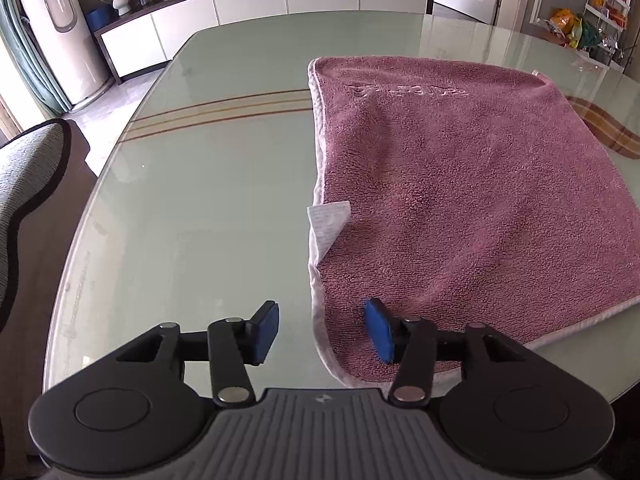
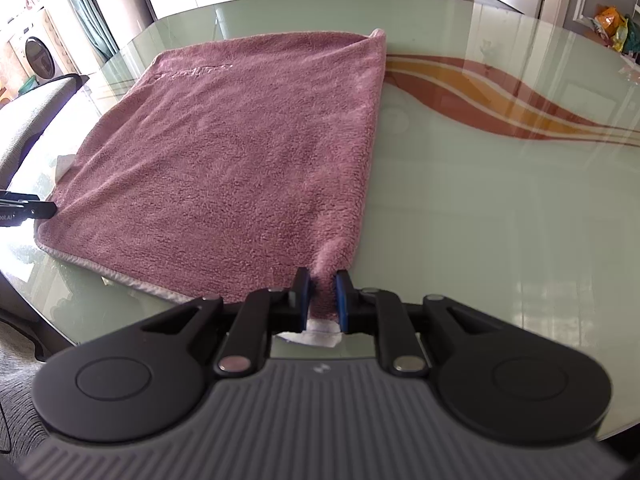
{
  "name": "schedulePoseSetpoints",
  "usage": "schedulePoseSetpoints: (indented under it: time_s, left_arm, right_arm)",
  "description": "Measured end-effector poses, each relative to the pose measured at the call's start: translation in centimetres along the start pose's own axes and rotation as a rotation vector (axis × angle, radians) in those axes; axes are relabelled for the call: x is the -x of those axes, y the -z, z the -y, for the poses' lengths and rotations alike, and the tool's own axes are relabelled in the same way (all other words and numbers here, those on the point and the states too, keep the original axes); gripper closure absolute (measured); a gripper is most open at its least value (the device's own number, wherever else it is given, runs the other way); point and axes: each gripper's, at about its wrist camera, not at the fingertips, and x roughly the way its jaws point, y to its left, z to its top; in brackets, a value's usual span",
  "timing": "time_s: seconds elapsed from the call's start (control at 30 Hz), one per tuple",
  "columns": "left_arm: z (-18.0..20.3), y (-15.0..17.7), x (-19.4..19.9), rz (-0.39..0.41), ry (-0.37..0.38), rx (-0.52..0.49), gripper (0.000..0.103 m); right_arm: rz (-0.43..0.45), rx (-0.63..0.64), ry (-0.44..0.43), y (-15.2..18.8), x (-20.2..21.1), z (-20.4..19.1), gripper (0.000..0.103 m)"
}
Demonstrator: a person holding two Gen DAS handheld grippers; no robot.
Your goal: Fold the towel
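A pink towel (image 1: 460,200) lies folded flat on the glass table (image 1: 200,200), a white care label (image 1: 328,224) sticking out at its left edge. My left gripper (image 1: 326,332) is open, its fingers straddling the towel's near left edge, holding nothing. In the right wrist view the towel (image 2: 240,152) spreads ahead and to the left. My right gripper (image 2: 323,296) is shut on the towel's near right corner, with a white hem showing below the pads. The left gripper's tip (image 2: 28,208) shows at the far left beside the towel.
A padded chair (image 1: 28,184) stands at the table's left side. A white sideboard (image 1: 280,4) with plants runs along the back wall. The table carries orange and brown stripes (image 2: 500,100) right of the towel. The near table edge lies just under both grippers.
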Motion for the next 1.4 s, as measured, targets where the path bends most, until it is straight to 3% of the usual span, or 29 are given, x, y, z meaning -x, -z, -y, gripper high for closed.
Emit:
schedulePoseSetpoints:
  time_s: [0.2,0.33,0.67,0.9,1.03,1.23,1.4]
  left_arm:
    - [-0.3,-0.1,-0.2,-0.009,0.069,0.037,0.076]
    - [0.1,0.0,-0.1,-0.019,0.098,0.035,0.084]
    - [2.1,1.3,1.2,-0.069,0.152,-0.028,0.085]
    - [2.5,0.7,1.3,-0.086,0.125,-0.067,0.076]
    - [2.4,0.3,1.7,-0.077,0.099,-0.099,0.065]
    - [1.5,-2.0,2.6,-0.007,0.078,-0.091,0.048]
    - [1.1,-6.2,1.7,0.035,0.088,-0.074,0.047]
  right_arm:
    - [-0.007,-0.016,-0.020,-0.2,-0.1,0.3,0.091]
    - [-0.012,-0.012,-0.011,-0.2,0.0,0.3,0.092]
    - [-0.054,0.004,0.043,0.3,1.7,1.2,0.093]
    - [-0.072,-0.014,0.042,0.1,1.9,1.7,0.090]
    - [-0.023,0.013,0.044,-1.4,2.6,1.4,0.070]
    - [0.045,0.071,0.038,-4.8,2.6,1.1,0.070]
    - [0.082,0.097,0.045,-8.5,1.7,1.0,0.070]
